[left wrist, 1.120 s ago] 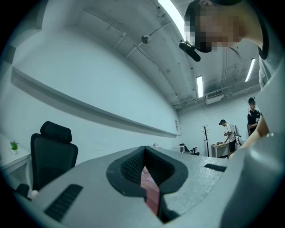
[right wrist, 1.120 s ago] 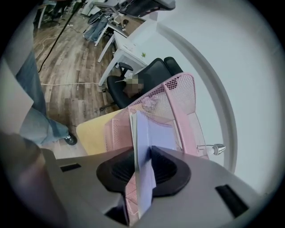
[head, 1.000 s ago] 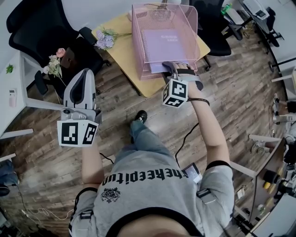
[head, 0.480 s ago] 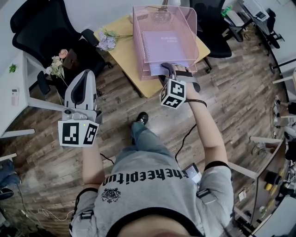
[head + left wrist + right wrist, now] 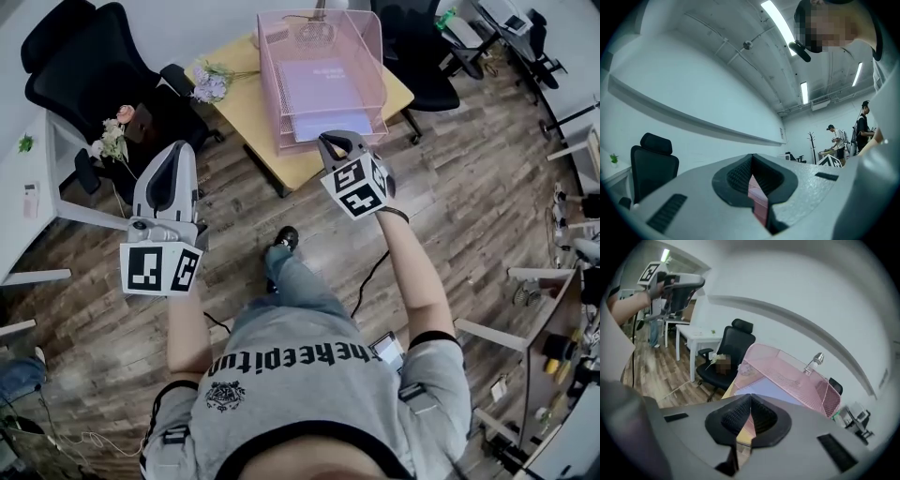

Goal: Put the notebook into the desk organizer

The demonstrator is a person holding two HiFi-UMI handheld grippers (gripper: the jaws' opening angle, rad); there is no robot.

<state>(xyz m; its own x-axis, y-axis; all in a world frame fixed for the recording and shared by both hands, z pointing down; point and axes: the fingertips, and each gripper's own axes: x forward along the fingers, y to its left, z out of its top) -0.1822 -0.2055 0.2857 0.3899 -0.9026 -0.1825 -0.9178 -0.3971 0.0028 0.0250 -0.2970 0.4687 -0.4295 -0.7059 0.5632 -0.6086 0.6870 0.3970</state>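
Sitting in organizer [image 5: 270, 66], notebook [image 5: 319, 80] looks delivered (right hand-held gripper [image 5: 330, 142] closing shut, empty; left hand-held gripper [image 5: 177, 150] clenched, empty).

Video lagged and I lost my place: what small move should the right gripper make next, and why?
Probably ease the right gripper back toward you and stop. The notebook seems to lie inside the pink desk organizer, and the gripper's fingers are shut on nothing just off its front, so nothing looks left to grasp.
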